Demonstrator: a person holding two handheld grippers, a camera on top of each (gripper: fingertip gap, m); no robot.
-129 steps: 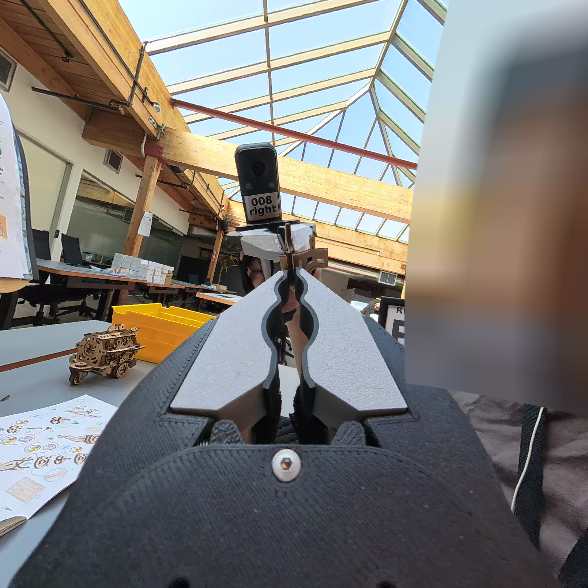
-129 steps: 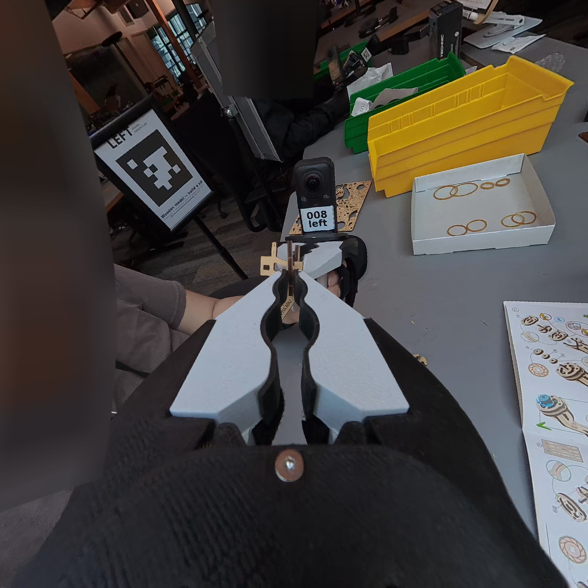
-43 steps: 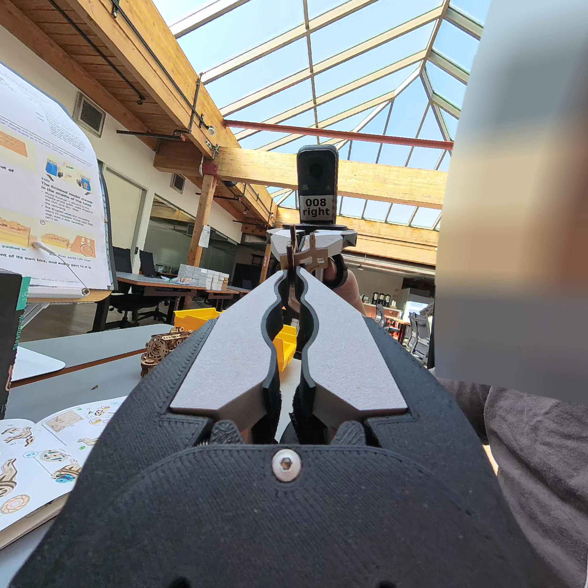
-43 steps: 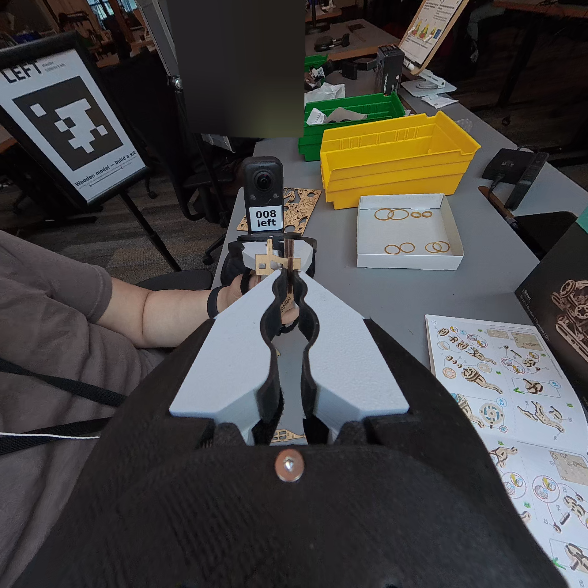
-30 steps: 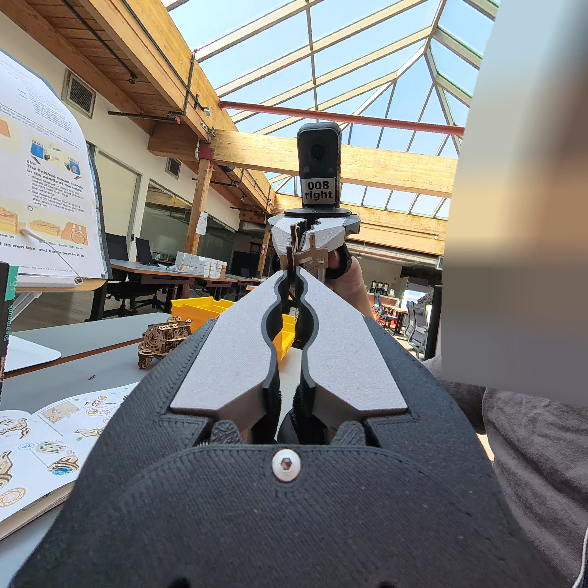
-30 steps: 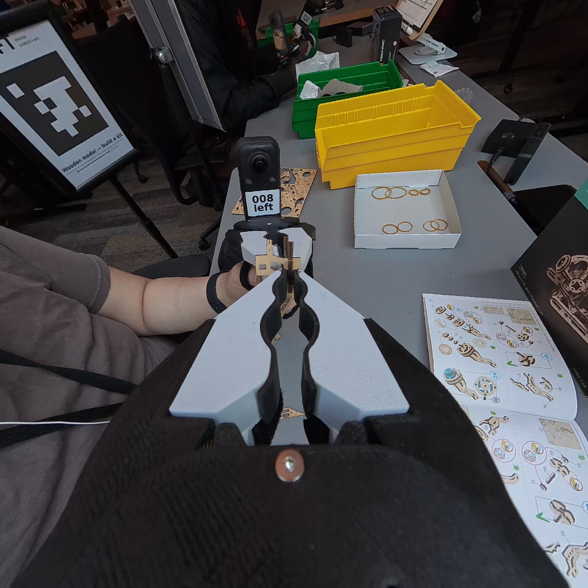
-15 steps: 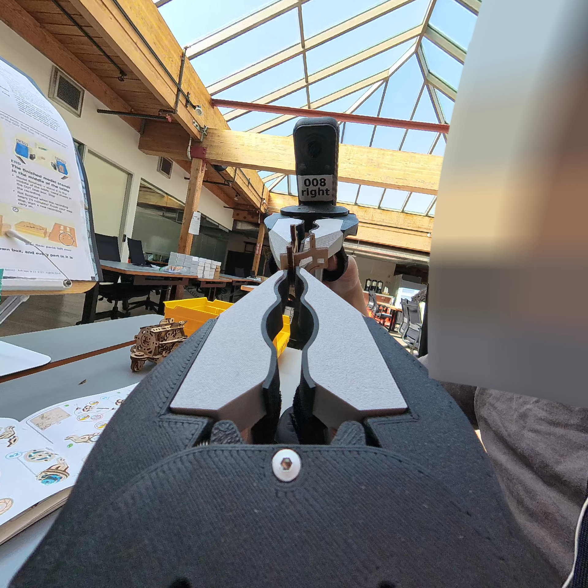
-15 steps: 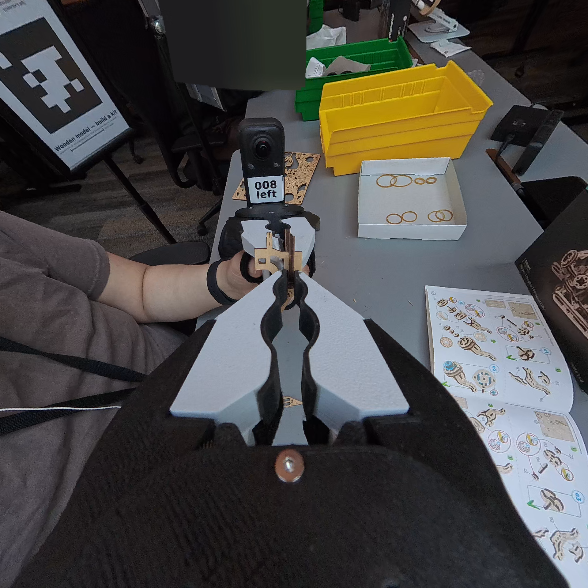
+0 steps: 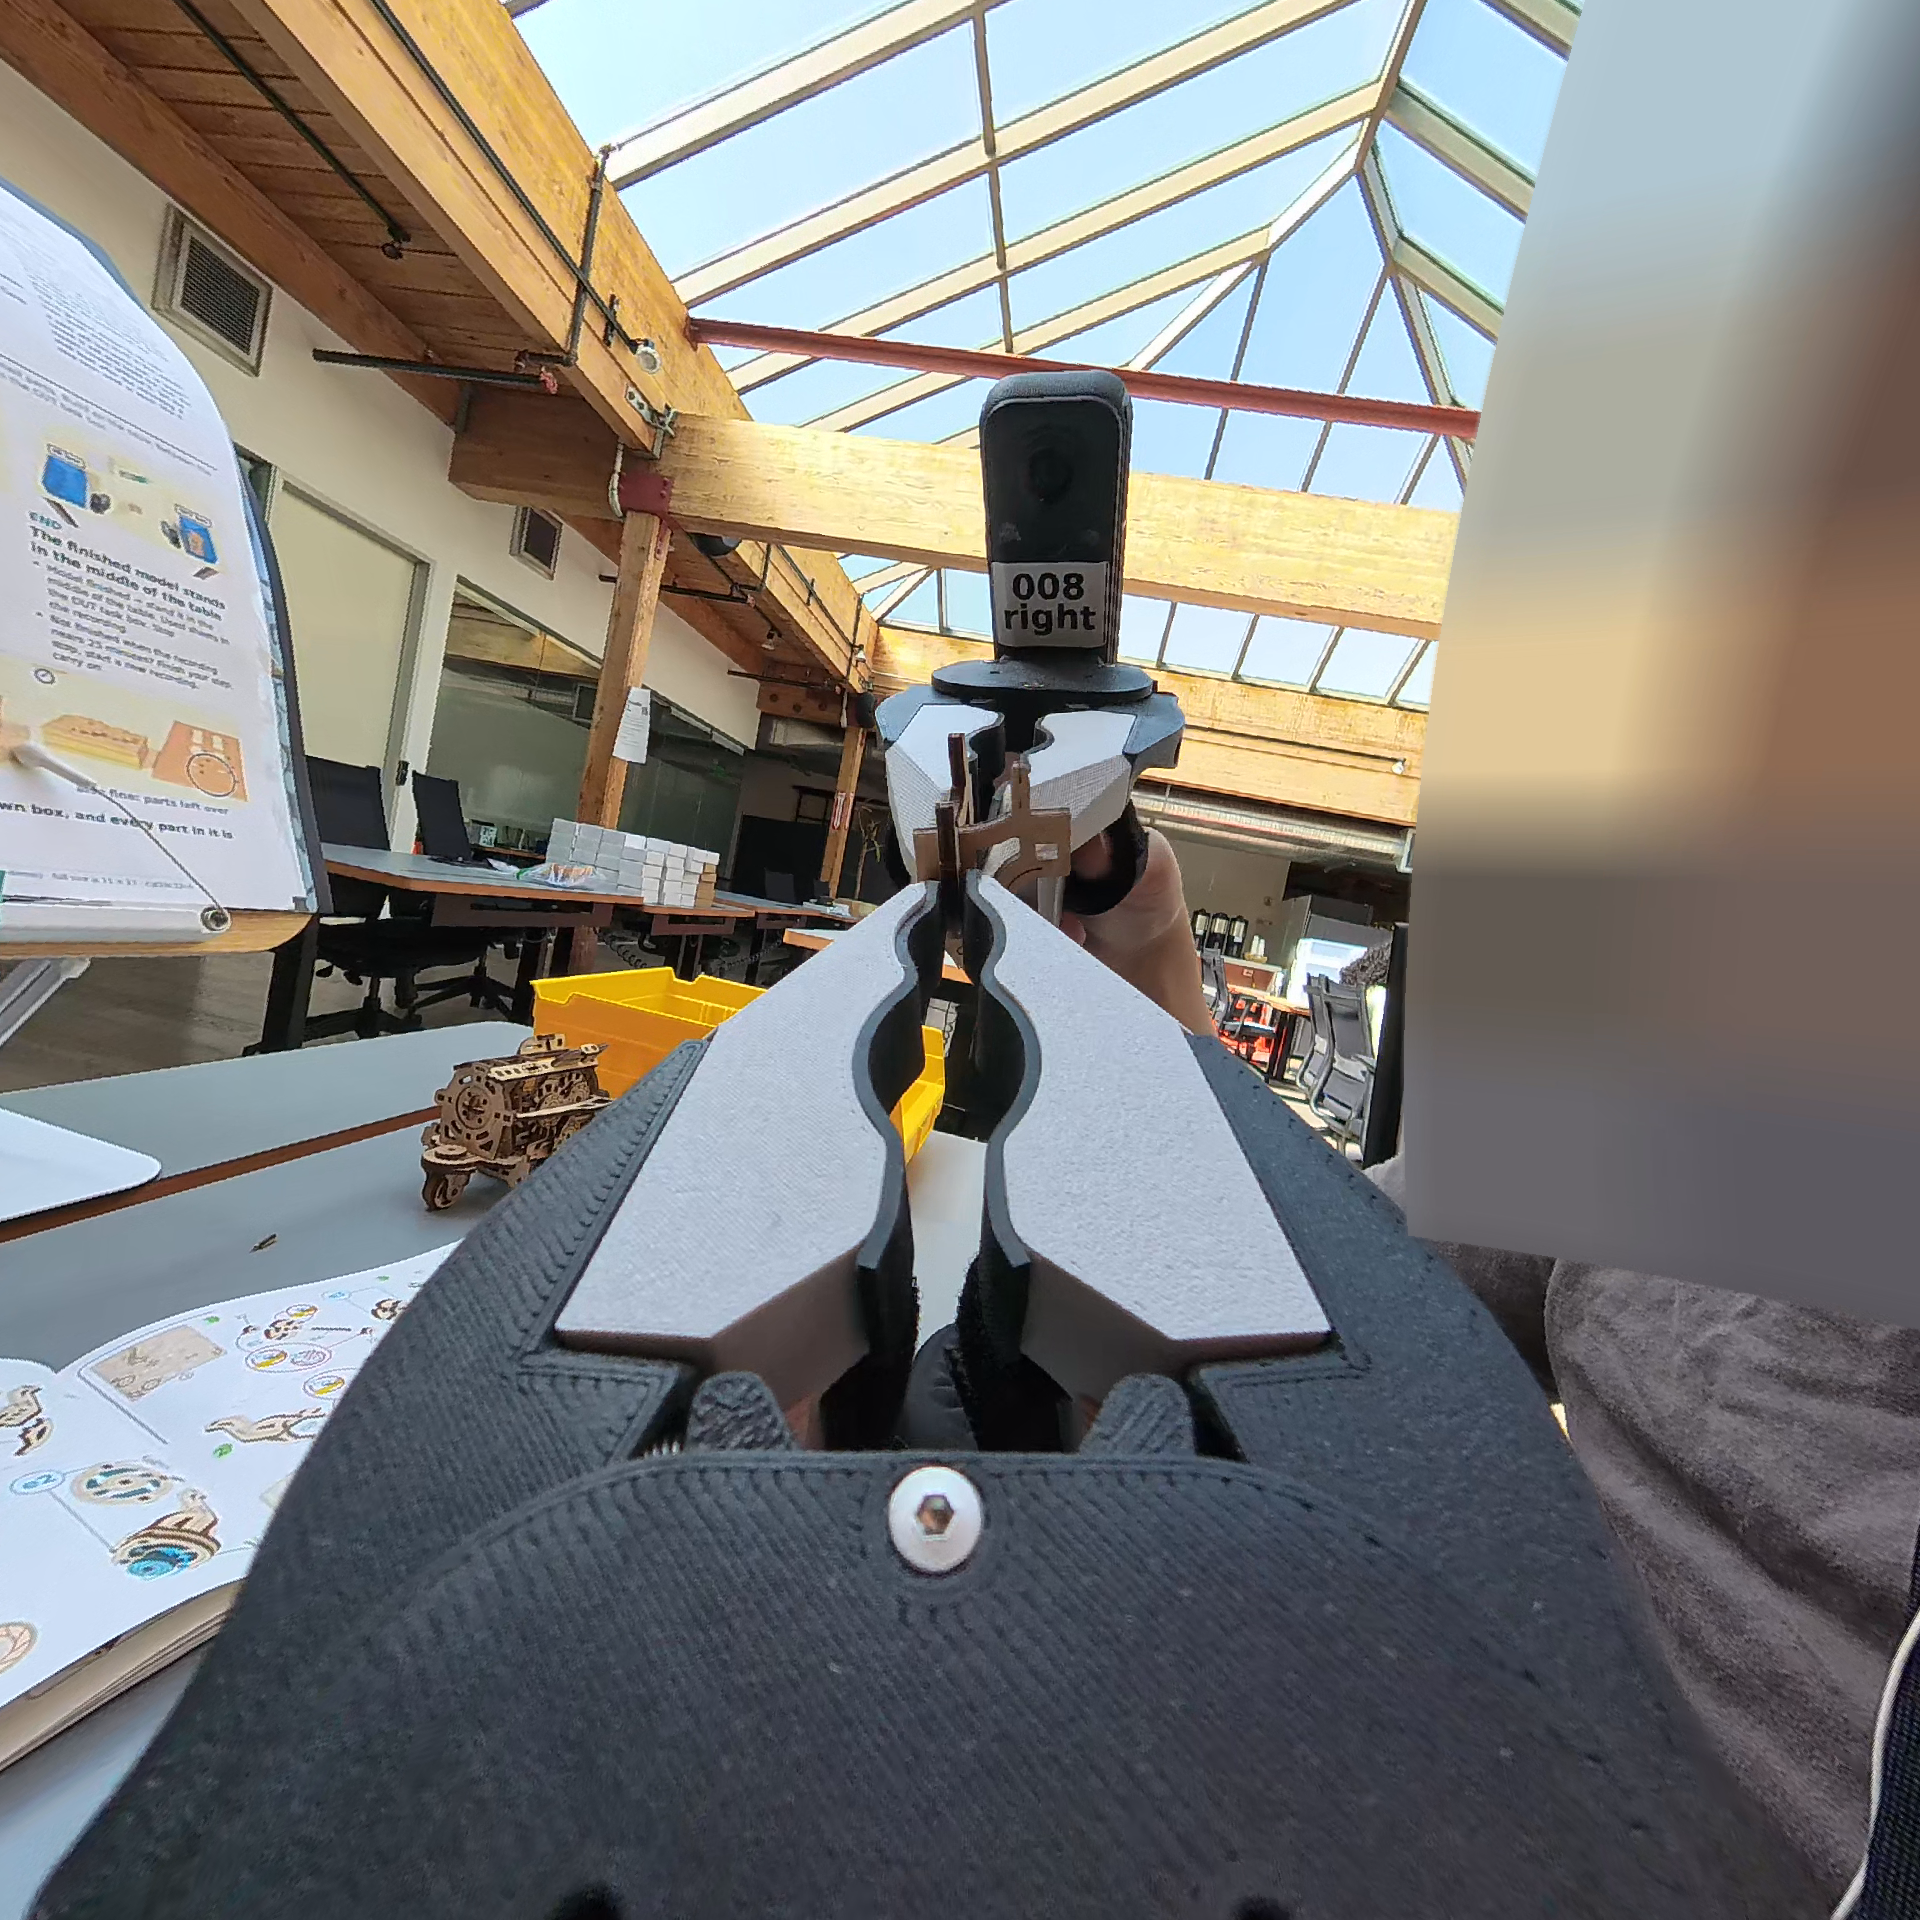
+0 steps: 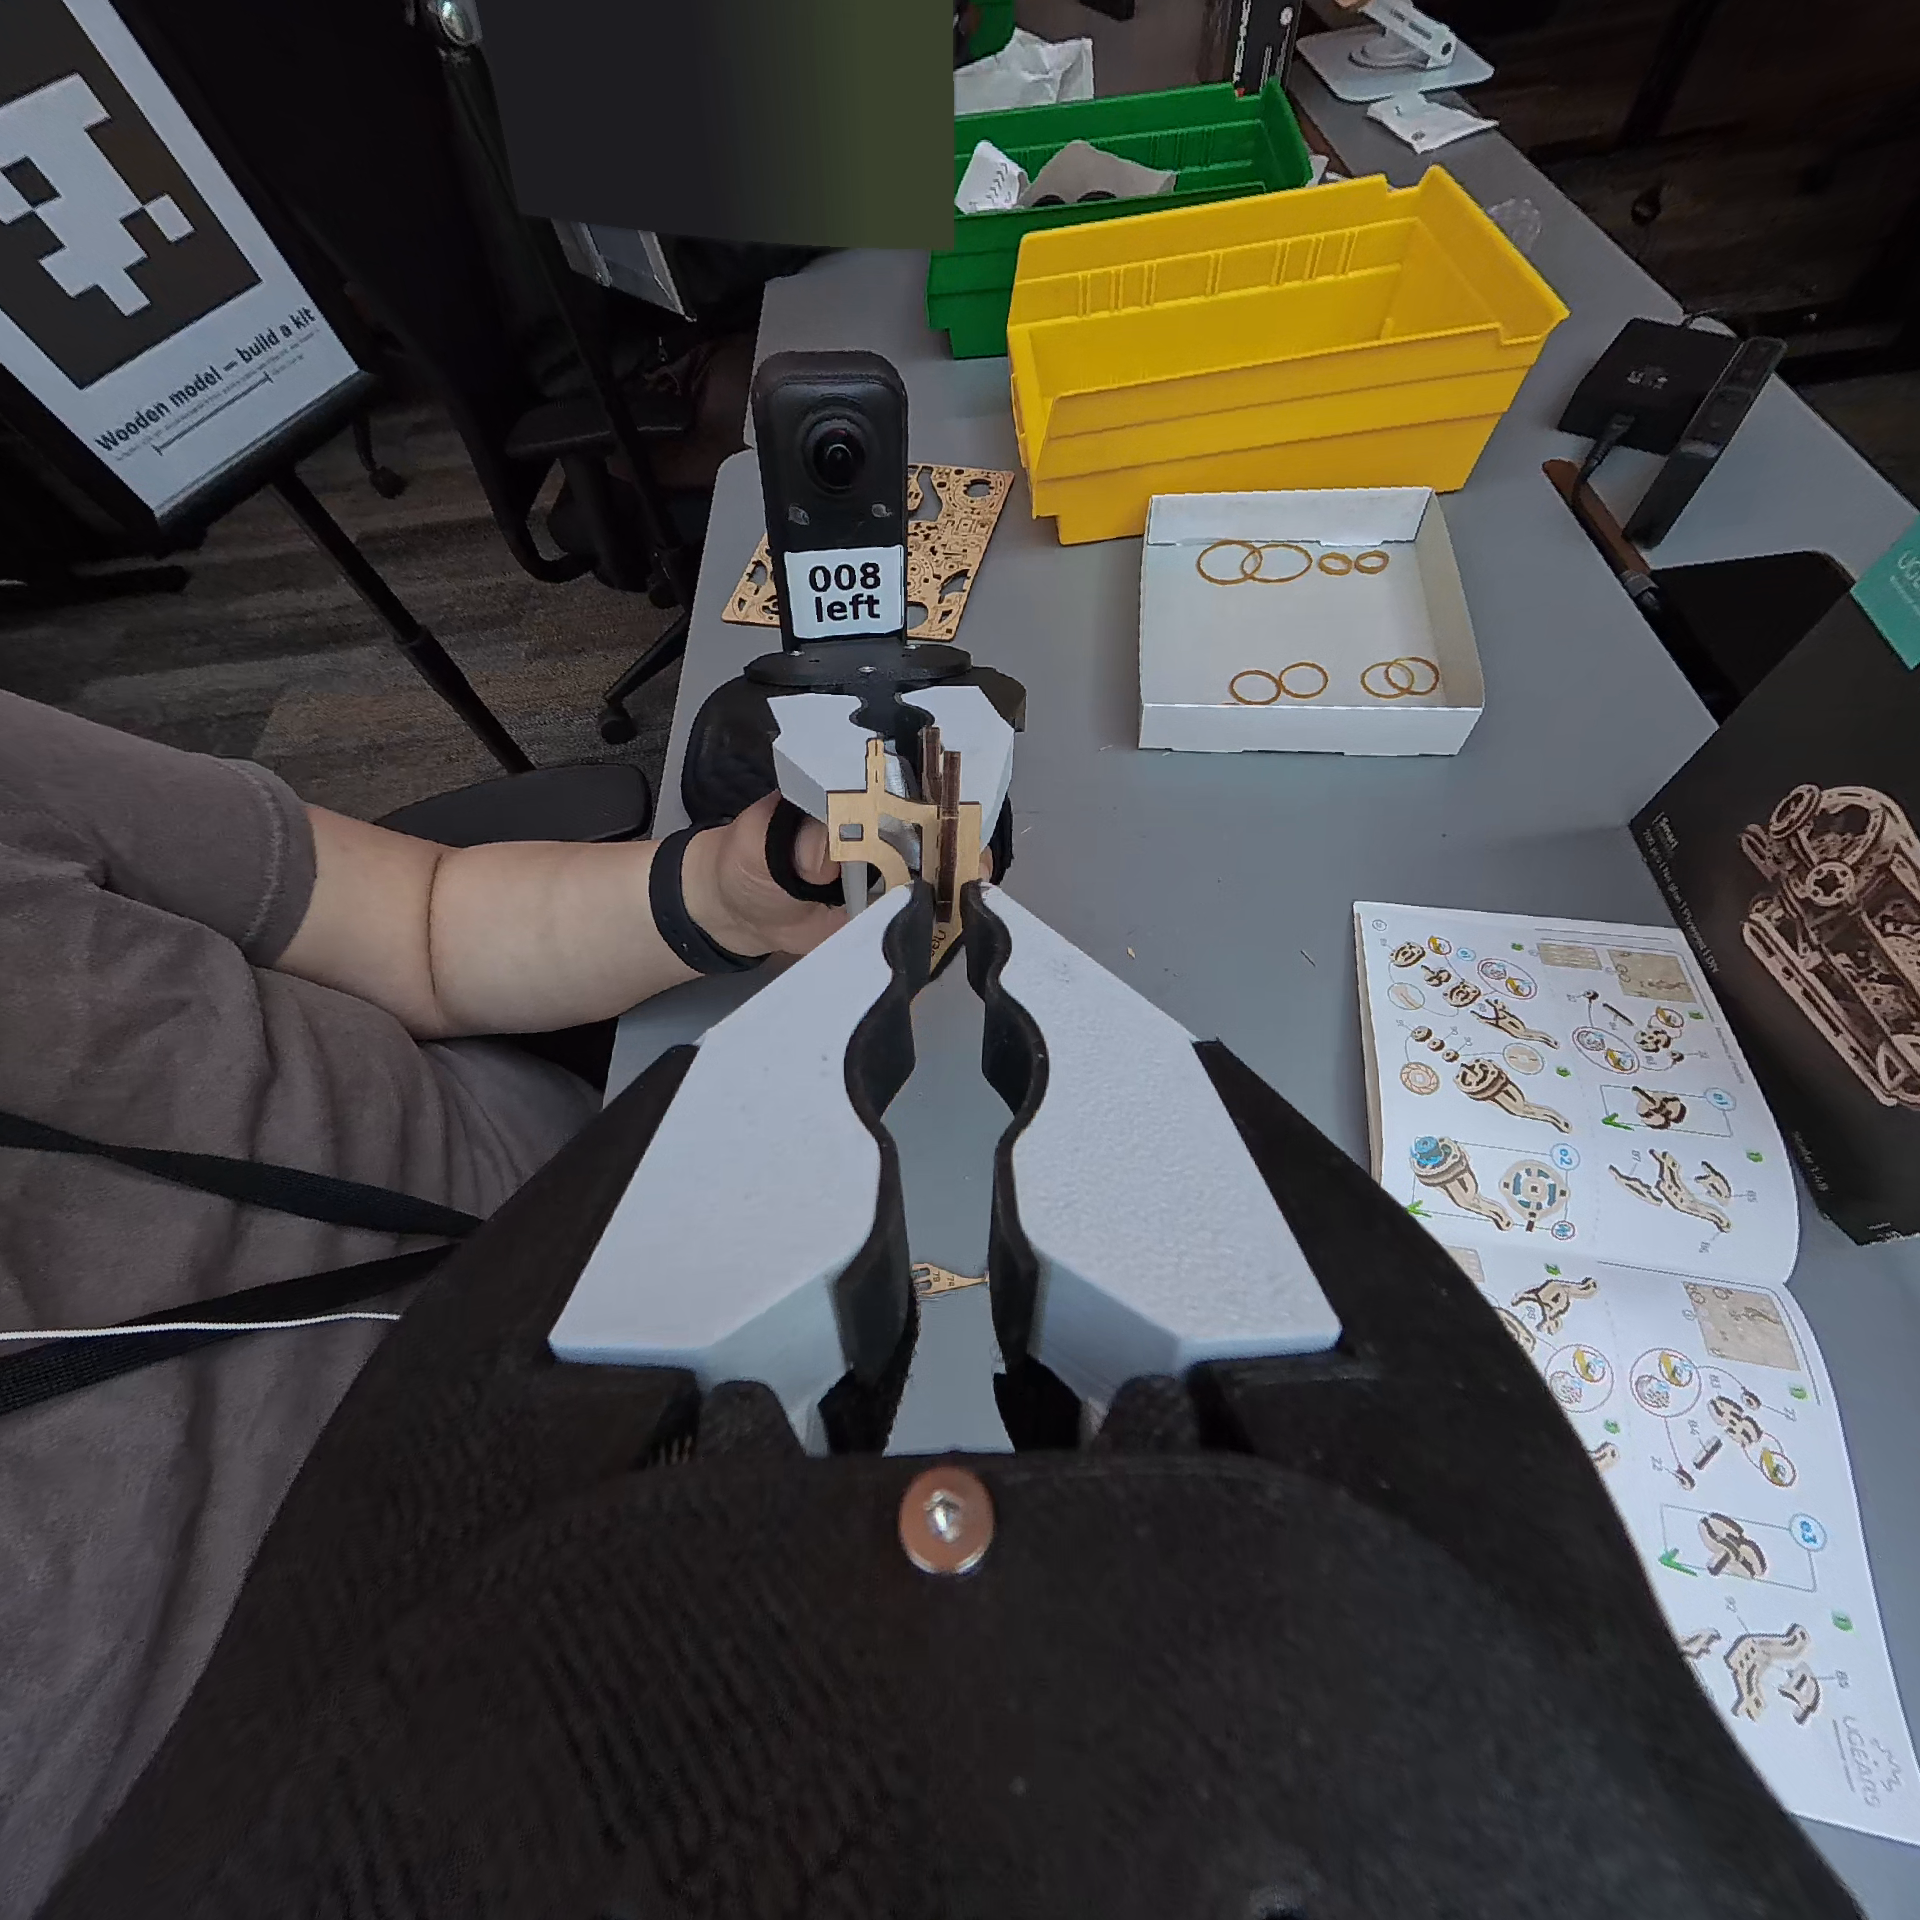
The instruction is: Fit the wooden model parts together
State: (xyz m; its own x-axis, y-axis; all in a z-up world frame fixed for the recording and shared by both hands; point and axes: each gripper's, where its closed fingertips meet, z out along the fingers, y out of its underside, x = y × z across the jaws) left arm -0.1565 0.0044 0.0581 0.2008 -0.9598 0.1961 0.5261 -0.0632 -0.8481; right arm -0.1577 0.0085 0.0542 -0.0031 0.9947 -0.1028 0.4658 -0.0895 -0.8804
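My two grippers meet tip to tip above the grey table (image 10: 1195,862), both closed on the small wooden assembly (image 10: 904,826) raised between them. The left gripper (image 9: 951,899) has its jaws drawn narrow around a thin dark upright strip (image 9: 948,842) of that assembly, and the right gripper (image 10: 940,899) pinches the lower edge of the same piece from the opposite side, its jaws just as narrow. In the right wrist view the assembly shows as a pale flat plate with a square cut-out, crossed by darker slats standing upright through it; in the left wrist view the same plate (image 9: 1013,836) reads as a brown cross shape against the far gripper's grey fingers. A bare hand (image 10: 764,873) wraps the left gripper's handle just behind the assembly. Beyond the assembly on the table lies a punched-out wooden parts sheet (image 10: 956,540), and to its right a white cardboard tray (image 10: 1304,727) holds several rubber bands (image 10: 1252,563). Behind the tray stands a yellow bin (image 10: 1278,353), with a green bin (image 10: 1122,145) behind that. An open instruction booklet (image 10: 1579,1195) lies on the table to the right of the assembly, beside a dark product box (image 10: 1808,914). From the left wrist view, a finished wooden model vehicle (image 9: 509,1112) sits on the table near the yellow bin.
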